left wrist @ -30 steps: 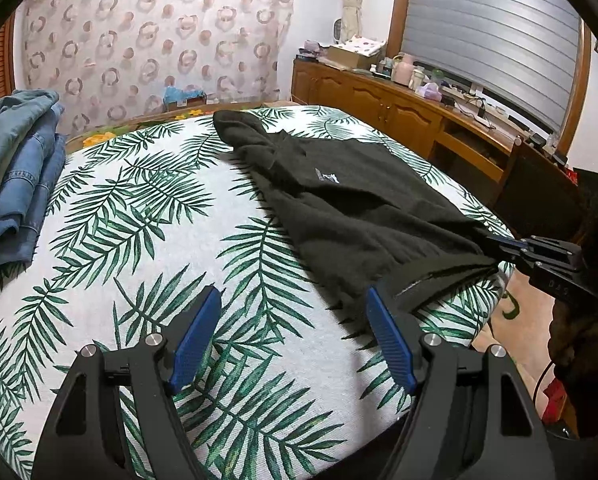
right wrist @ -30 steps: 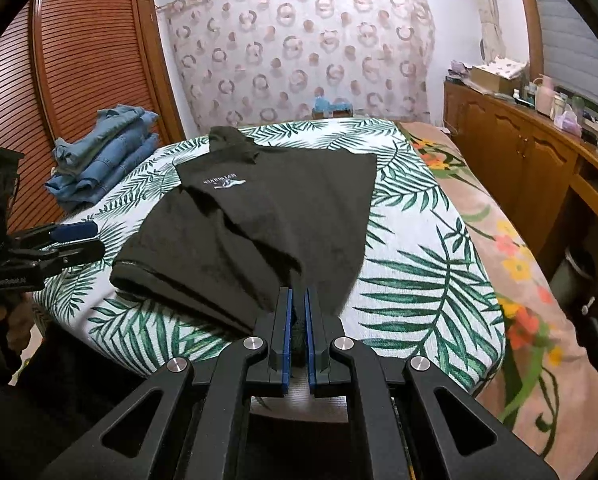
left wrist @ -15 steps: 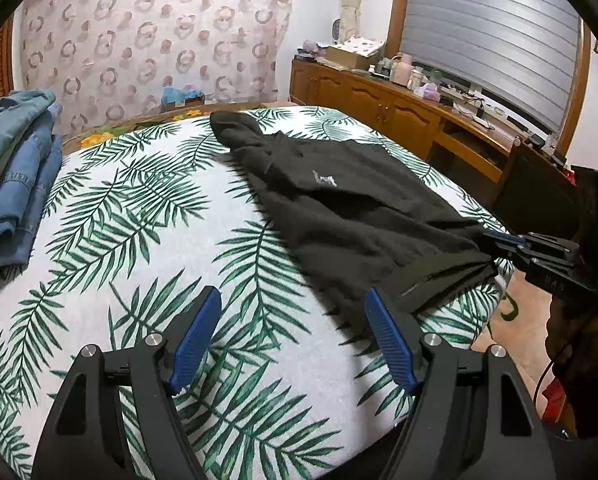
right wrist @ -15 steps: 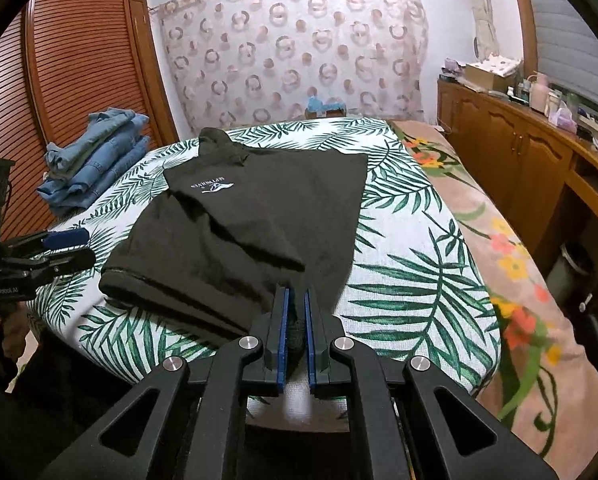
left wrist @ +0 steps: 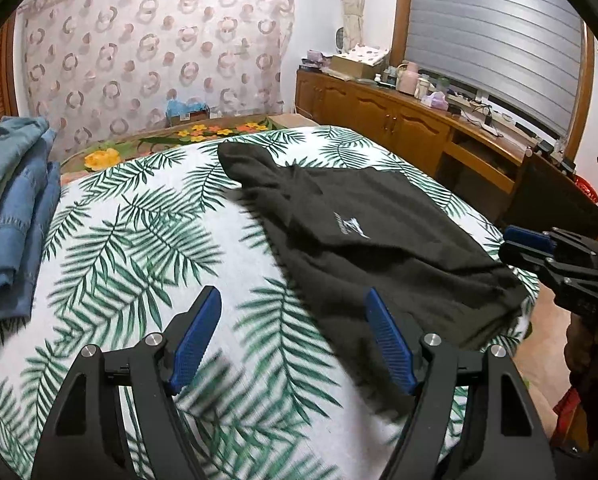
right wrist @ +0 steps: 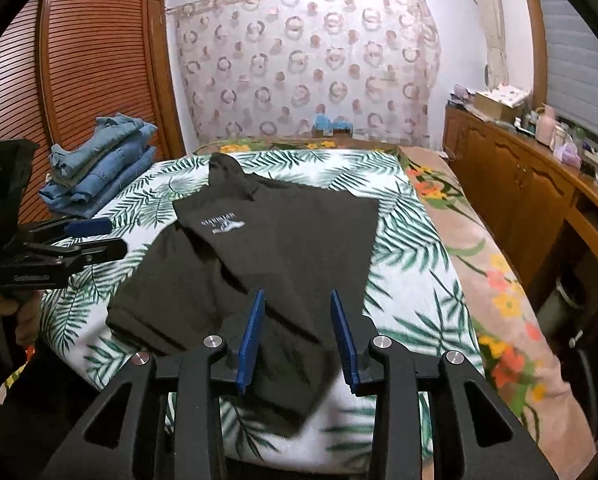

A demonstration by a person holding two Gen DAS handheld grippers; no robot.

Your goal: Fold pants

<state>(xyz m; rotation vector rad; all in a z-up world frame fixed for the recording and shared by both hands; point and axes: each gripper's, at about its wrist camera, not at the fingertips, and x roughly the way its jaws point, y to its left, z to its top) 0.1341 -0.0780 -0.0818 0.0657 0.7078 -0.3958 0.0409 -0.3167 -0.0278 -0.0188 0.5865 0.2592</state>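
My right claw (right wrist: 297,334) hangs released over the black pants (right wrist: 259,256) near the bed's (right wrist: 415,280) near edge, my left claw (left wrist: 295,336) released too; pants partly folded, more folds seemingly left.

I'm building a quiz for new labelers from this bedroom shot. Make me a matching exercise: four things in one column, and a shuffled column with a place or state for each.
Things:
1. black garment
2. stack of jeans
3. right gripper
4. wooden cabinet

Places or states:
A. along the wall beside the bed, cluttered on top
B. open, fingers apart above the dark cloth's near edge
C. spread across the leaf-print bedspread
D. piled at the bed's far left corner

Pairs: 1-C, 2-D, 3-B, 4-A
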